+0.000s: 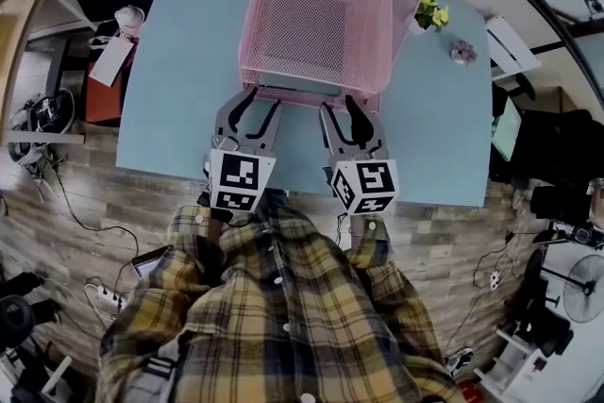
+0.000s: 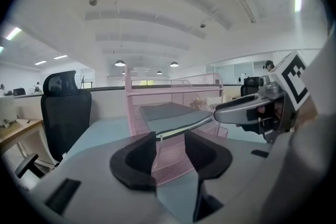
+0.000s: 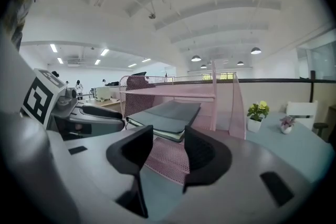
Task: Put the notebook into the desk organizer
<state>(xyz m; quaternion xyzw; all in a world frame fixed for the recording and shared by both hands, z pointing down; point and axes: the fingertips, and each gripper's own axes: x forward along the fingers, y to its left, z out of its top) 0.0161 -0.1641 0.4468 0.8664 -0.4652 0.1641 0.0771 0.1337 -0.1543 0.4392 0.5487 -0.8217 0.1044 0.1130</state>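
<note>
Floor (image 1: 75, 203) is wood-look plank around a light blue desk (image 1: 189, 61). Person in a plaid shirt (image 1: 274, 316) stands at the near edge. Black office chair (image 2: 65, 113) sits off the desk's far left corner, well apart from the work.

Pink mesh desk organizer (image 1: 257, 14) stands mid-desk toward the far edge, open front facing the person. Its upper shelf roofs the lower tray, and mesh side walls flank it.

Grey notebook (image 3: 167, 114) lies flat in the lower tray under that shelf, with its near end over the sloped mesh front lip.

Left gripper (image 1: 260, 99) and right gripper (image 1: 340, 104) sit side by side at the organizer's front, tips at the lip, near each other but not touching. Both point at the notebook's near end. Jaws on both are released: pads stand apart, and only mesh and the notebook edge beyond show through the gaps. Neither pad presses the notebook.

Right of the organizer: small potted plant with yellow flowers (image 1: 431, 12) just beside the wall, then a smaller pink-flower pot (image 1: 462, 52). Power strip (image 1: 111, 300) and cables lie on the floor at left.
</note>
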